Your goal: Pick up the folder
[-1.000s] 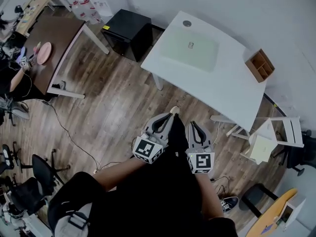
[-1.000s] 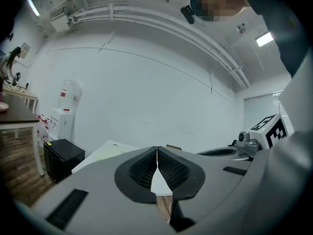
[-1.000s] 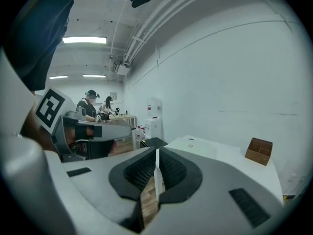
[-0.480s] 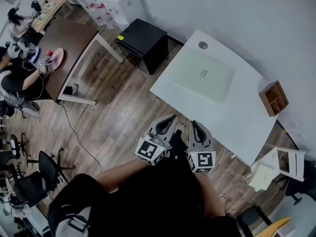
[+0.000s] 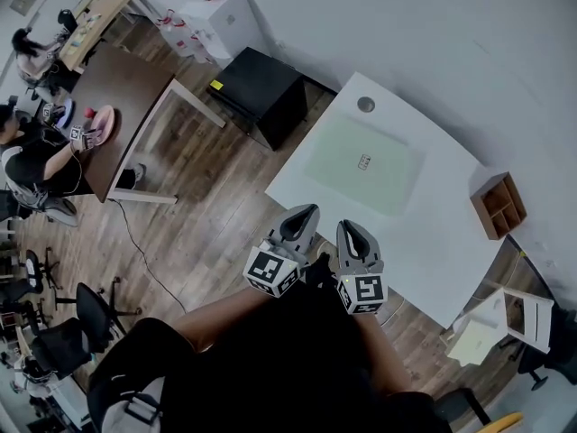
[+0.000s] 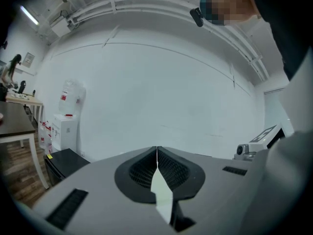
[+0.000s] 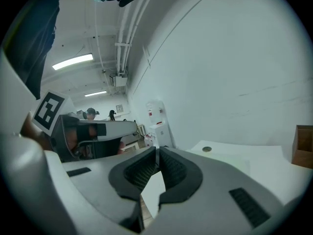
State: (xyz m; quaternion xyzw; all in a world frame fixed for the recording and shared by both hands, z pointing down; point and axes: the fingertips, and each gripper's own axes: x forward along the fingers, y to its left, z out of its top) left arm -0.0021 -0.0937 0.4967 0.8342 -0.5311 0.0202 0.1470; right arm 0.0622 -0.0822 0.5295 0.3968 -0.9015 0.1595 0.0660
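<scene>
**Wood floor (image 5: pixel 212 210), white table (image 5: pixel 428 237): both grippers closed, folder (image 5: pixel 365 163) untouched**

The left gripper (image 6: pixel 157 154) has its ribbed jaws pressed together along their whole length, with nothing between them. The right gripper (image 7: pixel 156 156) is the same, pads meeting at the tip and pinching nothing. In the head view the two are held side by side, just apart, at the table's near edge and pointing toward it. Neither touches the table.

The folder lies flat on the table beyond them. It is pale green and rectangular, with a small dark mark near its middle. It sits between a round grey disc (image 5: pixel 365 104) at the far corner and a wooden compartment box (image 5: pixel 498 206) at the right end. A black cabinet (image 5: pixel 261 93) stands on the floor left of the table.
</scene>
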